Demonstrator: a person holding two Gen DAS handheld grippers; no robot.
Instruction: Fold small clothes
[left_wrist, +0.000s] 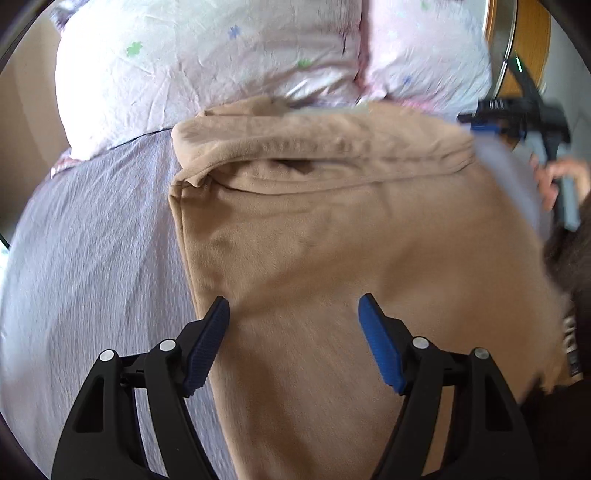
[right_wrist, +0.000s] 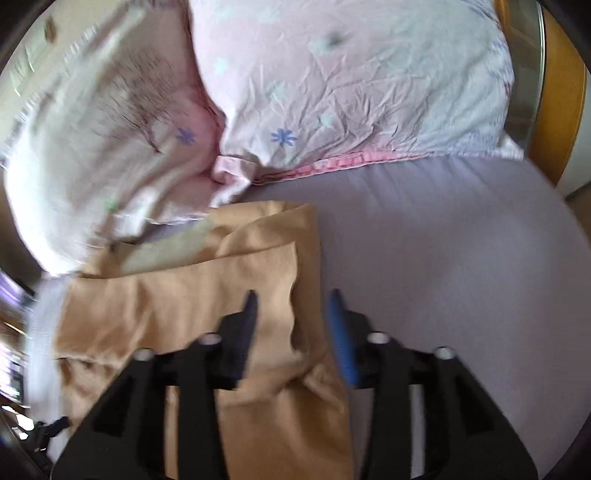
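Note:
A tan garment lies on a lilac bedsheet, with a folded-over band along its far edge. My left gripper is open and empty, its blue-padded fingers hovering over the garment's near left part. In the right wrist view the same garment lies at lower left with its right edge rumpled. My right gripper is open, its fingers straddling that right edge above the cloth. The right gripper also shows at the far right of the left wrist view, held by a hand.
Two pale pink flowered pillows lie just beyond the garment. A wooden headboard with a metal rail stands at the far right. Bare lilac sheet lies right of the garment.

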